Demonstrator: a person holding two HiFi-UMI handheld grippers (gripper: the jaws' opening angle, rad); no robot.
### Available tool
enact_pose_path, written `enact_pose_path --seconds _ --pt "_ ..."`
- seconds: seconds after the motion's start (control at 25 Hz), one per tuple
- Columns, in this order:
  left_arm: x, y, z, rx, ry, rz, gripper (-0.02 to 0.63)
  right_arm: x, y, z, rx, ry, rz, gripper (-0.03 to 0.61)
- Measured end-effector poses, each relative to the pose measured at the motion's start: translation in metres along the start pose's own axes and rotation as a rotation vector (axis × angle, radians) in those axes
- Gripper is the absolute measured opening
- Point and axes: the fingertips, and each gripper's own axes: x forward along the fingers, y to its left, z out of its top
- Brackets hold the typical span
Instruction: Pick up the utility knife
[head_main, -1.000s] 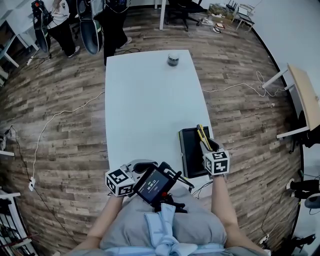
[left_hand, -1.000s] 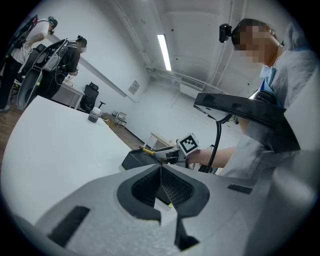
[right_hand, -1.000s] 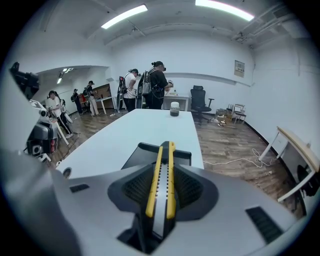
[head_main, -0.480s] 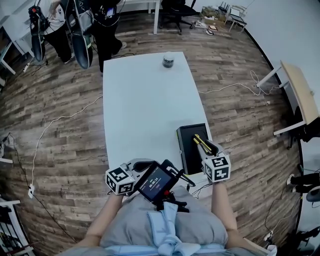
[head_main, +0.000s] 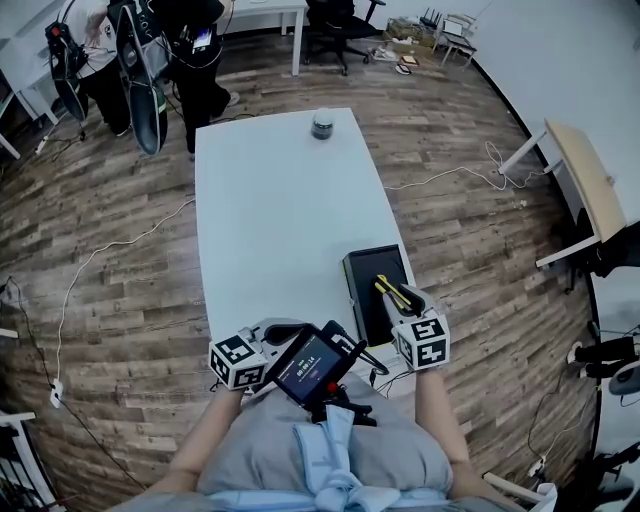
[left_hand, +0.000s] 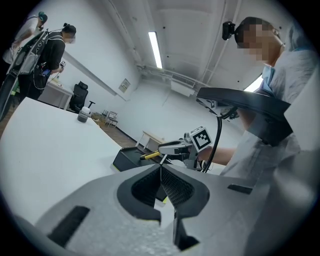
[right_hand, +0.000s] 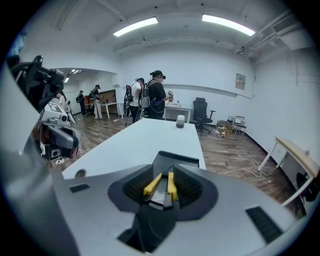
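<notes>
The utility knife (head_main: 388, 292), yellow and black, is held in my right gripper (head_main: 396, 300), whose jaws are shut on it above the near part of a black tray (head_main: 366, 268). In the right gripper view the utility knife (right_hand: 161, 186) lies lengthwise between the pads, its yellow sides showing, pointing toward the black tray (right_hand: 173, 159). My left gripper (head_main: 278, 328) hovers at the white table's near edge (head_main: 230, 320), shut with nothing in it. From the left gripper view, the left gripper (left_hand: 161, 172) faces the right gripper (left_hand: 172, 148) and the knife (left_hand: 149, 155).
A small dark jar (head_main: 322, 124) stands at the far end of the white table (head_main: 280, 210). A screen device (head_main: 310, 365) hangs at the person's chest between the grippers. Several people (head_main: 150, 50) stand beyond the table's far left. Cables (head_main: 120, 245) lie on the wooden floor.
My right gripper, still holding the knife, has drawn back from the tray's far part toward its near end. The left gripper has stayed put. The head view has drifted.
</notes>
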Motion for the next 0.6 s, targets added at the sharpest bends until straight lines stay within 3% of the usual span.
enact_pose_path --seconds 0.6 --pt "0.0 -0.002 0.0 0.007 0.001 -0.013 0.02 -0.027 0.011 0.039 -0.003 -0.167 0.011 0.137"
